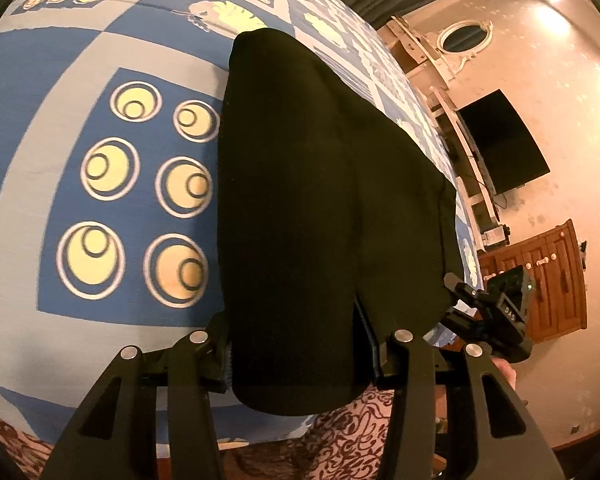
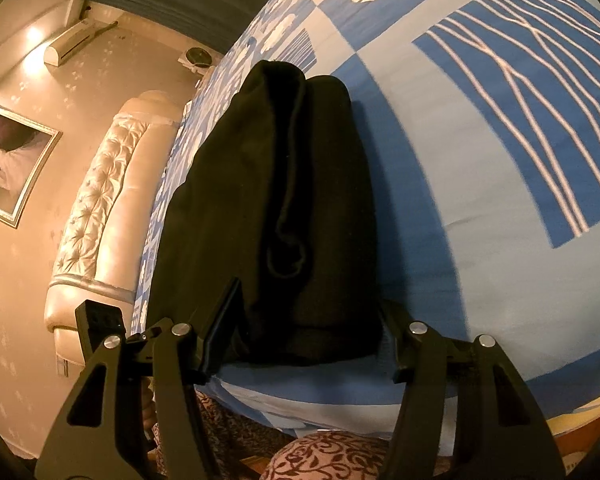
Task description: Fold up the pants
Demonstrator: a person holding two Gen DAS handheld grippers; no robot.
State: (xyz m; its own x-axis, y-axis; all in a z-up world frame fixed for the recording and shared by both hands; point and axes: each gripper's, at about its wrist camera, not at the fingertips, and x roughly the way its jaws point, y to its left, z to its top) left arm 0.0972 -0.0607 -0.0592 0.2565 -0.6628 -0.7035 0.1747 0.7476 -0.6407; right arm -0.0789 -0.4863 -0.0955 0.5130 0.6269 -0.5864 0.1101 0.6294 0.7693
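Nearest the lens in the left wrist view, the left gripper [image 1: 300, 356] stands with its black, angular jaws spread wide, the near end of the pants [image 1: 324, 208] lying between them — whether the pads press the cloth cannot be told. The pants are black, a matte, soft-looking fabric, folded into a long narrow bundle that runs away from the camera across the bedspread [image 1: 52, 168] and tapers to a rounded far end. In the right wrist view the right gripper [image 2: 300, 344] is likewise spread wide around the near end of the same bundle, its left finger tilted outward; contact there cannot be told either. From this side the cloth shows two lengthwise layers with a rolled seam and a curled hem between them. The bedspread is smooth cotton-like cloth in blue and pale grey blocks — cream circles ringed in white on one side, thin white crossing lines on the other. Beyond the bed's edge a tufted, glossy cream headboard [image 2: 108, 200] curves along the wall, and a dark flat television [image 1: 500, 140] hangs above a carved wooden cabinet [image 1: 548, 276].
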